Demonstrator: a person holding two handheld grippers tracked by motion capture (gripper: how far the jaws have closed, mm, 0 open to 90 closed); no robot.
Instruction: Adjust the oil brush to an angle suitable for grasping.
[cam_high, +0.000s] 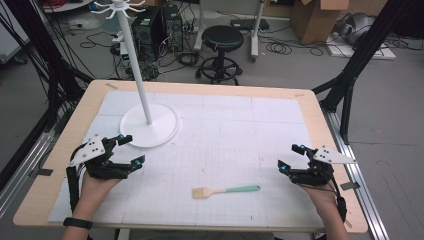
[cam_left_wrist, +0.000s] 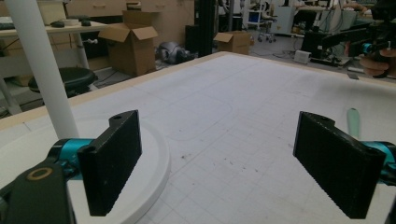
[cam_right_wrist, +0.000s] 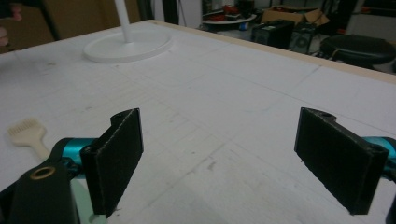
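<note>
Lying flat – wooden-bristled brush (cam_high: 226, 190), mint handle – between 2 wide-jawed tools.

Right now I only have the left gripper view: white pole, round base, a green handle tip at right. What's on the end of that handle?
Observer: A pale brush head; it's a small brush lying flat on the mat.
Operator: Closer to which gripper?
Observer: The right gripper; in the high view the brush lies between the two hands, nearer that one.
Operator: Right jaws open?
Observer: Yes, wide apart with nothing between them, same as the left gripper.
Operator: What tops the pole?
Observer: The white stand ends in a ring of small hooks.
</note>
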